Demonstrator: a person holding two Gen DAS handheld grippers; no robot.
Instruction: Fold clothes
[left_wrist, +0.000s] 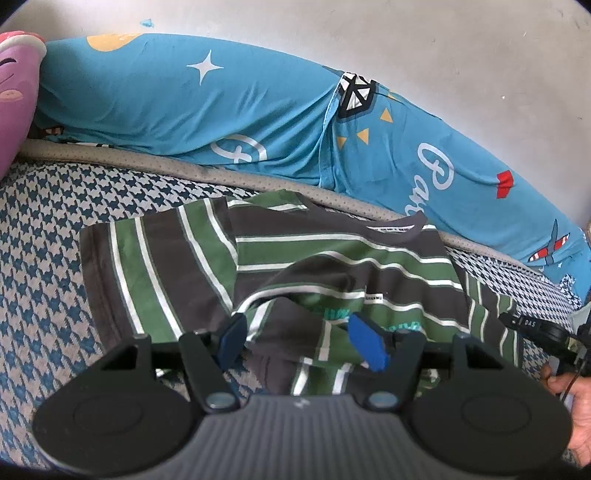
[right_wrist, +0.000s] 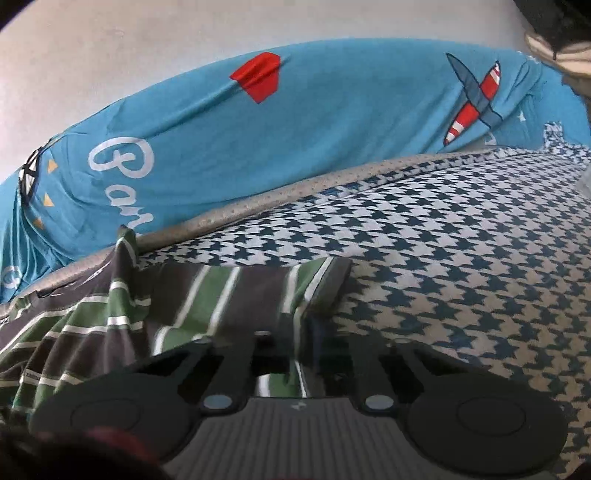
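Striped shirt (left_wrist: 332, 266) rumpled on houndstooth bedcover (left_wrist: 44, 236), collar toward blue bolster (left_wrist: 184, 103). Left gripper (left_wrist: 301, 341) agape over bunched hem. Right gripper (right_wrist: 291, 354) buried in sleeve; grip undeterminable. Advise: pinch hem, tension evenly, fold toward collar.

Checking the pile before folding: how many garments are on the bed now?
1: a green, grey and white striped T-shirt lies rumpled on the houndstooth bed cover, near the blue bolster. Others could be out of frame.
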